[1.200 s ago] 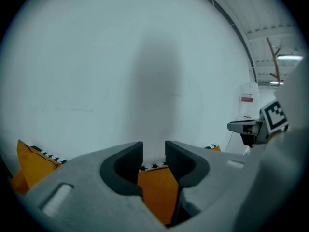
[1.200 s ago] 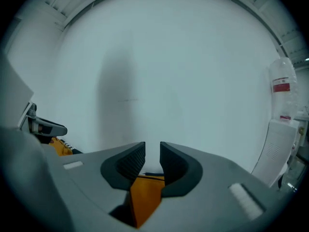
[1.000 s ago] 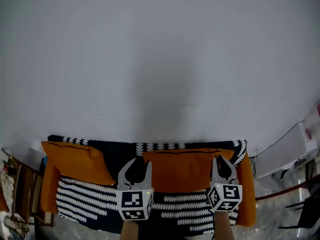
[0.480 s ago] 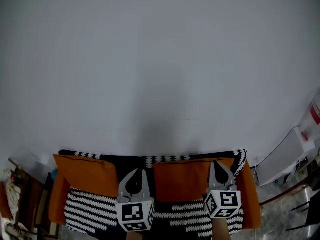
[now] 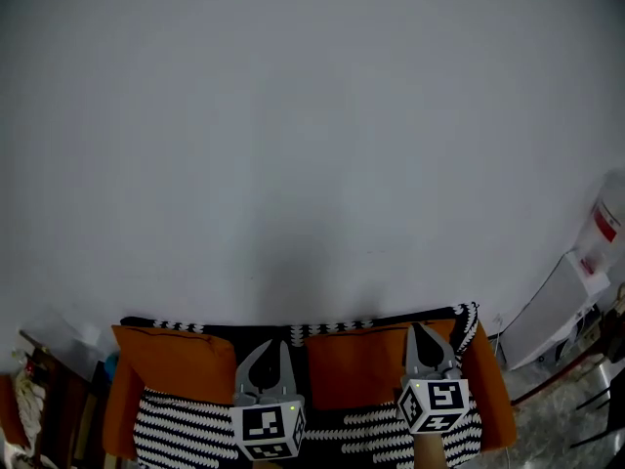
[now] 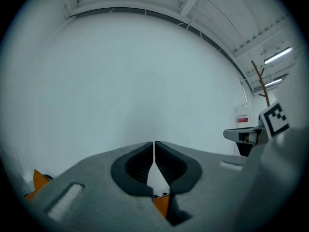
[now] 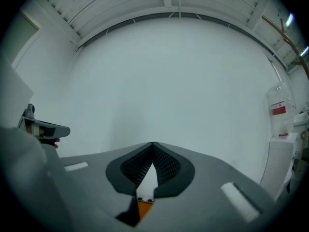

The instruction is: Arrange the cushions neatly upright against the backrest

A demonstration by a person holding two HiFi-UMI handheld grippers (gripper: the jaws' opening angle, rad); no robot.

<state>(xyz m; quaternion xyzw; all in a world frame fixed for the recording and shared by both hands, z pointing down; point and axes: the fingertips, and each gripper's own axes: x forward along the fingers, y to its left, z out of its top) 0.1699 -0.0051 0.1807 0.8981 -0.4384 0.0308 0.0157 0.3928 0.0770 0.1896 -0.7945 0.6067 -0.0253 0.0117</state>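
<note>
Fingers (image 6: 137, 167) of my left gripper (image 5: 281, 350) have just closed on nothing; right gripper (image 5: 422, 332) likewise closed, both held level over the orange cushion (image 5: 356, 364).

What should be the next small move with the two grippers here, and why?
Probably draw both grippers back and check the row. The left gripper and the right gripper are shut on nothing, and the left cushion and the right cushion stand side by side against the backrest, so little seems left to do.
</note>
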